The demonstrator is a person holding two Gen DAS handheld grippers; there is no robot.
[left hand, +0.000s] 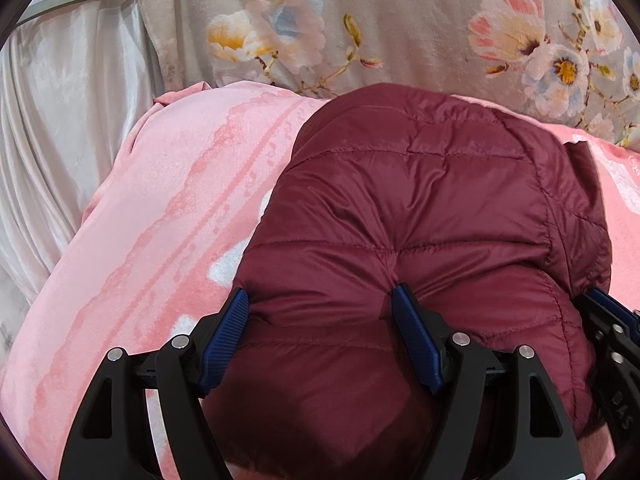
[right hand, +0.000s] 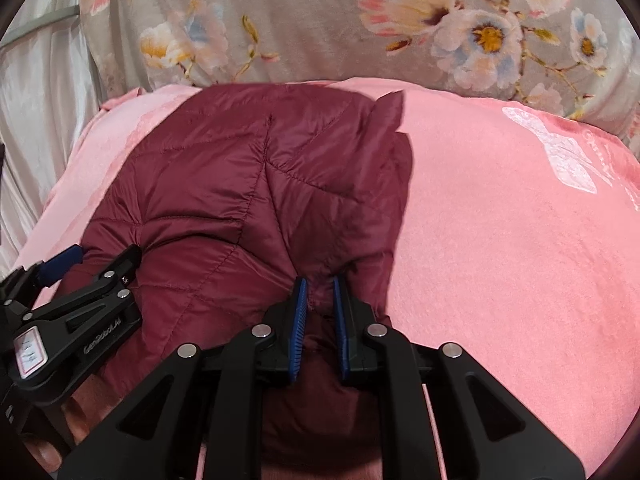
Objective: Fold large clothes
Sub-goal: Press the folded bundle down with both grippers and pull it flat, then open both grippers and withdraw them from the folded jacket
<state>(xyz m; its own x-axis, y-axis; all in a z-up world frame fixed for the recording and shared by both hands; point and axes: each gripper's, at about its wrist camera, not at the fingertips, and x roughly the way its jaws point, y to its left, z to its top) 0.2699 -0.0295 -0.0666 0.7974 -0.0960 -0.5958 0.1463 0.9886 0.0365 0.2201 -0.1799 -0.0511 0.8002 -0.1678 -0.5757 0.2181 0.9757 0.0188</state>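
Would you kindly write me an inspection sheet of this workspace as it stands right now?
Surface: pink blanket, soft, lightly creased, white print at far right.
Job's things: maroon quilted jacket, bunched on the blanket, near edge lifted.
Clutter: nothing seen.
Grippers: left tool open, fingers straddling a wide puff of the jacket; right tool shut on a pinch of the jacket's near edge.
Cables: nothing seen.
Surroundings: floral pillow behind the blanket; pale satin sheet to the left, a grey strap across it.
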